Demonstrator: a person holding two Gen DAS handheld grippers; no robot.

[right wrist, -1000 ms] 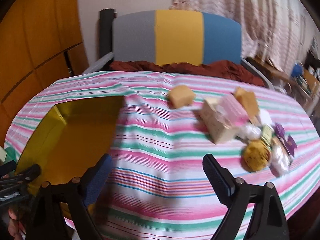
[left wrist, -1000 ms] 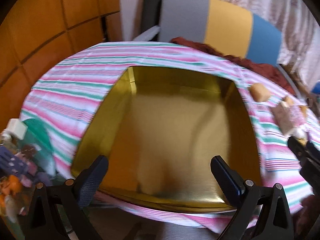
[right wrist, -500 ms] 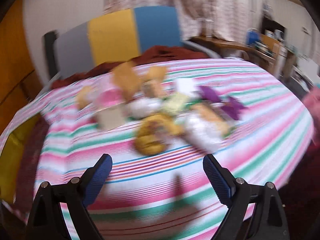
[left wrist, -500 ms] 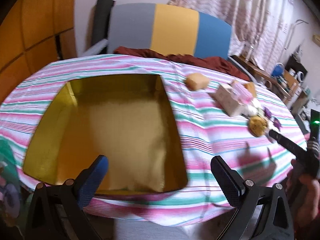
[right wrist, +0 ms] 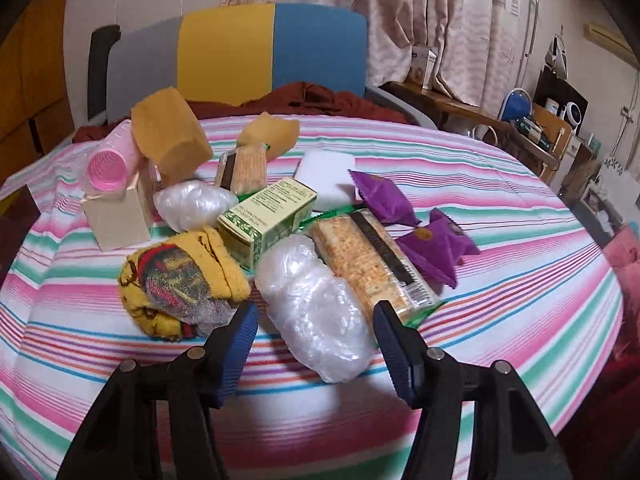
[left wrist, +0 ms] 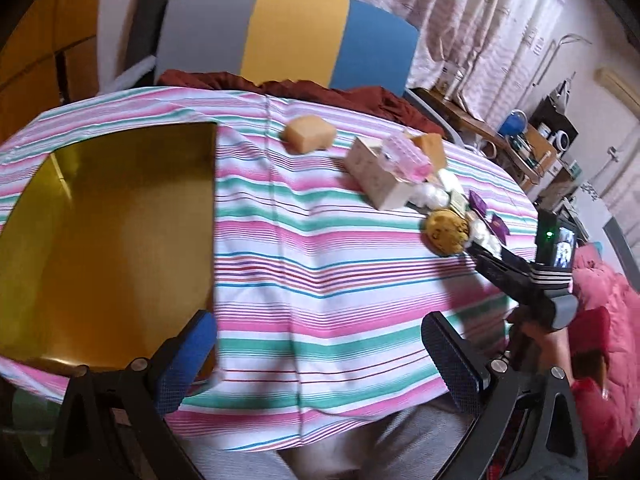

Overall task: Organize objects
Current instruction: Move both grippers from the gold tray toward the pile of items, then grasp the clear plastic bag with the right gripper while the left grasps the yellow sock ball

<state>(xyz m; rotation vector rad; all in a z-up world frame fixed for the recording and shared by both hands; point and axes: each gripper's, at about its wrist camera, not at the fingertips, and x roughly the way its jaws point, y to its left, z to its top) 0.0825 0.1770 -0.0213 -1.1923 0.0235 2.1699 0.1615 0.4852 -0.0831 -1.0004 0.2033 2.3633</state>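
The gold tin (left wrist: 108, 240) is sitting open and empty at the left of the striped cloth (left wrist: 320, 272), well apart from the loose items, so it is probably serving as the container you are filling. Your left gripper (left wrist: 320, 360) is hovering over the cloth just right of the tin with its jaws spread wide and nothing between them; it is likely waiting there to steady the tin or receive an item. Further right, the items are lying in one heap: a pink roller (right wrist: 106, 164) is resting on a beige box (right wrist: 120, 216), sponges (right wrist: 170, 136) are leaning behind it, and a yellow sock bundle (right wrist: 180, 280), a green carton (right wrist: 268, 216), cracker packs (right wrist: 368, 260) and purple packets (right wrist: 432, 248) are crowding together, touching. Your right gripper (right wrist: 314, 340) is pointing down at the near edge of the heap, and its jaws have just been closing to a half-open gap. A clear plastic bag (right wrist: 316, 308) is lying between the pads, but they are not yet pressing on it, so nothing is held. That bag is the nearest item, which makes it the sensible first pick. Because it is soft and slippery, you are probably needing to close further before lifting.
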